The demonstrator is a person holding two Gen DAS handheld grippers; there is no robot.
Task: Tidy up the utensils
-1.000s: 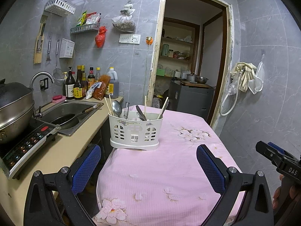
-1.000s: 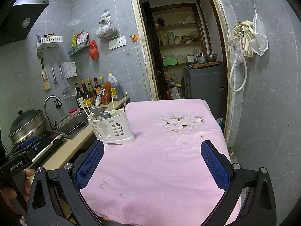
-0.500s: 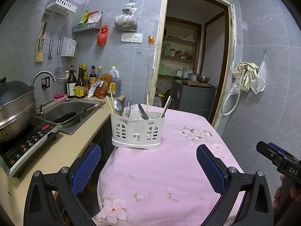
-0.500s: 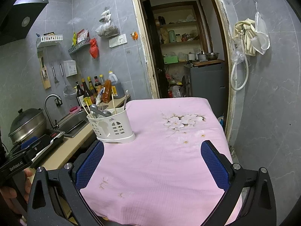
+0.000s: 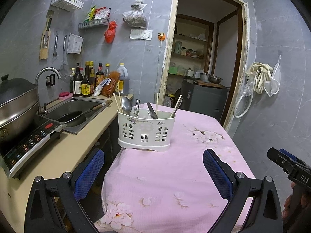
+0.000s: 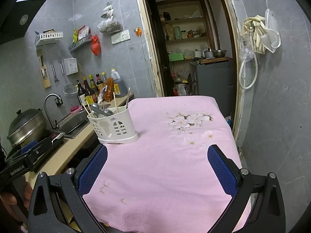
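A white plastic utensil caddy point(image 5: 146, 131) stands on the pink floral tablecloth point(image 5: 175, 170) near its left edge, and it also shows in the right wrist view point(image 6: 114, 127). It holds a spoon point(image 5: 126, 104), chopsticks point(image 5: 117, 102) and other metal utensils. My left gripper point(image 5: 153, 167) is open and empty, well short of the caddy. My right gripper point(image 6: 157, 165) is open and empty over the cloth, with the caddy ahead to its left. Each gripper shows at the edge of the other's view.
A beige counter point(image 5: 64, 147) runs along the left with a sink point(image 5: 75, 108), a pan in it, an induction hob point(image 5: 29, 141) and a steel pot point(image 5: 15, 101). Sauce bottles point(image 5: 87, 81) stand at the wall. A doorway point(image 5: 202, 58) opens behind the table.
Both views have tilted up slightly, so the caddy and table sit lower in frame. Both grippers stay open and empty.
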